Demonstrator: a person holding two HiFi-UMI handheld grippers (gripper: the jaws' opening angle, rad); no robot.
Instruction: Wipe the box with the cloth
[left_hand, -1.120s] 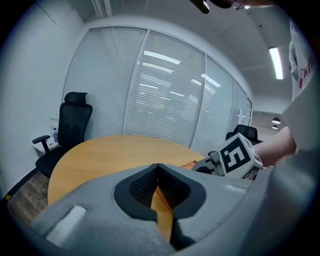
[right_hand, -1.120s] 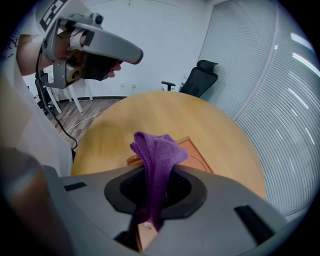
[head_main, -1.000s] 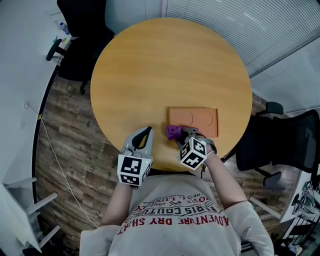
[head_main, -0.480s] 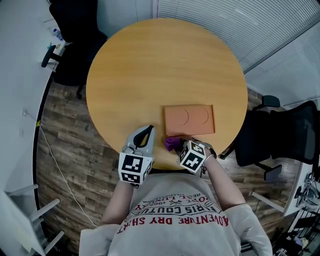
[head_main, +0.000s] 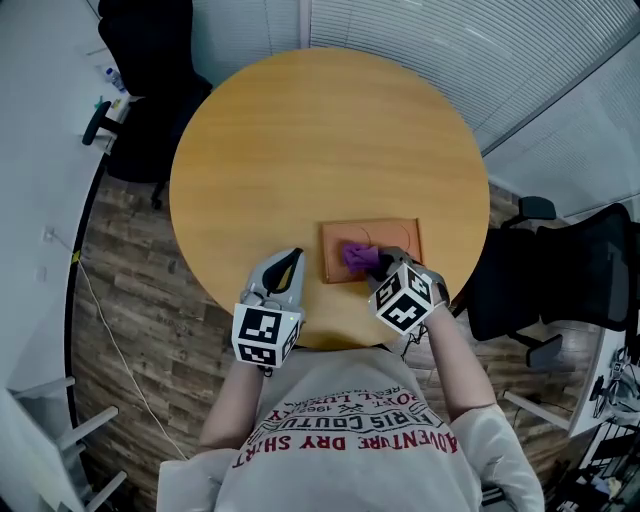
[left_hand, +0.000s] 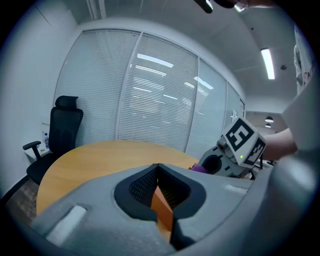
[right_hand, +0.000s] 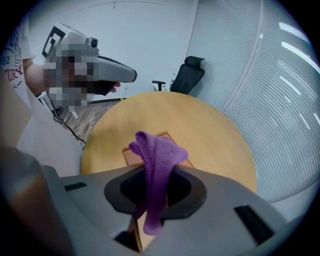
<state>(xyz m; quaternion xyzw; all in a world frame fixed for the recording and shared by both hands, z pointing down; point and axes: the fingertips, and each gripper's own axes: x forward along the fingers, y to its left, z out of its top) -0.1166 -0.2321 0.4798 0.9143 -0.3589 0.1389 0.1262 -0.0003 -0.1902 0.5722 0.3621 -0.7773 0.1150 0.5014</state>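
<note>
A round wooden table (head_main: 300, 140) was set on a plank floor (head_main: 120, 300) in a room walled with white blinds (head_main: 450, 50), with two black office chairs (head_main: 150, 70) beside it. One flat orange box (head_main: 398, 240) was laid near the table's near edge, with one purple cloth (head_main: 356, 256) held over its left part. Of two grippers, the right gripper (head_main: 374, 263) was clamped on the cloth and the left gripper (head_main: 285, 270) was held closed and empty just left of the box.

Office: round meeting table (head_main: 300, 130), swivel chairs (head_main: 150, 100) (black), slatted blinds (head_main: 450, 40)
</note>
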